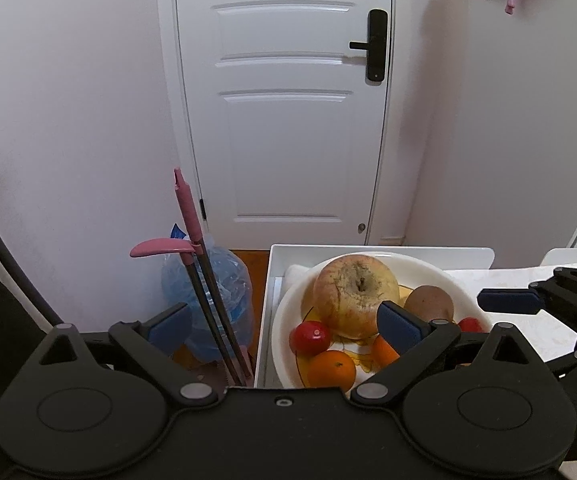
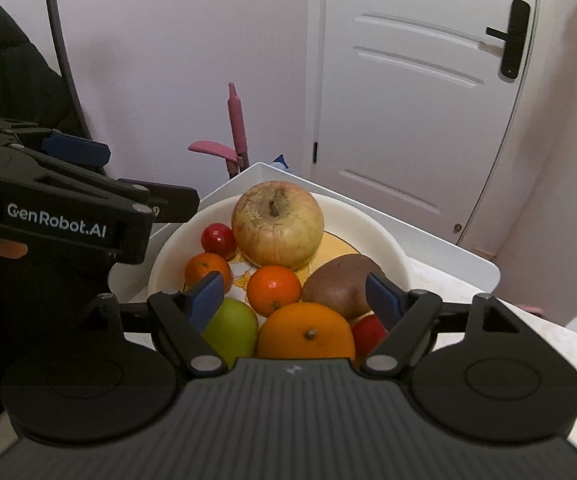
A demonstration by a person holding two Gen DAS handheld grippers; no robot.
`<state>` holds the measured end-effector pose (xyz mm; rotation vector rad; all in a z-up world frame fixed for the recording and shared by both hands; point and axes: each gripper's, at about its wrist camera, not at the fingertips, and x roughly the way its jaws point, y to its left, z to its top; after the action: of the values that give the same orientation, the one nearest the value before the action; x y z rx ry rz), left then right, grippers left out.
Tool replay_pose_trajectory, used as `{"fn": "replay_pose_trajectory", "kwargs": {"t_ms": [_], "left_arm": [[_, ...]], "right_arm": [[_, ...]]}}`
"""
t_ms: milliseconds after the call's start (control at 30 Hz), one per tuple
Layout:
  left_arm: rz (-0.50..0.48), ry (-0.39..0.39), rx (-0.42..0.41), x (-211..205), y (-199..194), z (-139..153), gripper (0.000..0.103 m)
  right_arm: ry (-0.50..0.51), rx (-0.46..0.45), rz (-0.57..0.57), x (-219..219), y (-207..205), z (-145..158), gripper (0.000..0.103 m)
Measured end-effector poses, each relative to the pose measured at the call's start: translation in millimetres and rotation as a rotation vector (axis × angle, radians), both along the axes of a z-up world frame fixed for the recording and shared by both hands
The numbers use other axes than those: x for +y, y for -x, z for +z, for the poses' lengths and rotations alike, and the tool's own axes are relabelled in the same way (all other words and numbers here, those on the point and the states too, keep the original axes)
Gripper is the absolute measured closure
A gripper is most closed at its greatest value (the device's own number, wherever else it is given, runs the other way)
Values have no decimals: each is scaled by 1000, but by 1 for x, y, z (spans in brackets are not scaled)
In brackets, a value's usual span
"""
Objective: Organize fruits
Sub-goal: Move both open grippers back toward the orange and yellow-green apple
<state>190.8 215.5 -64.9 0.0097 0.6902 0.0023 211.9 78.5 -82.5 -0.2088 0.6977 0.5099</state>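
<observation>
— Right wrist view: where's the fruit?
— All piled in the bowl [image 2: 384, 236]. Your right tongs [image 2: 294, 294] and left tongs [image 1: 284, 322] gape apart, empty.
— Left to do?
— Nothing visibly outside the bowl.

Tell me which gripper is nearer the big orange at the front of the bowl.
Right. The right gripper, open, sits directly over the big orange. The left gripper, also open, hangs over the bowl's left rim, farther away.
</observation>
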Motion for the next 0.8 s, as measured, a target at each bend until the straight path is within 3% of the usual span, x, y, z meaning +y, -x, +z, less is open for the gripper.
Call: {"fn": "replay_pose_trajectory", "kwargs": {"t_ms": [400,800], "left_arm": [[-16,-3,-39,-16,18,25,2],[-95,-14,-83,-60,44,51,2]], "right_arm": [[-33,-15,-102,-38,26,34,10],[-74,-29,-294,-126,59,63,10]]}}
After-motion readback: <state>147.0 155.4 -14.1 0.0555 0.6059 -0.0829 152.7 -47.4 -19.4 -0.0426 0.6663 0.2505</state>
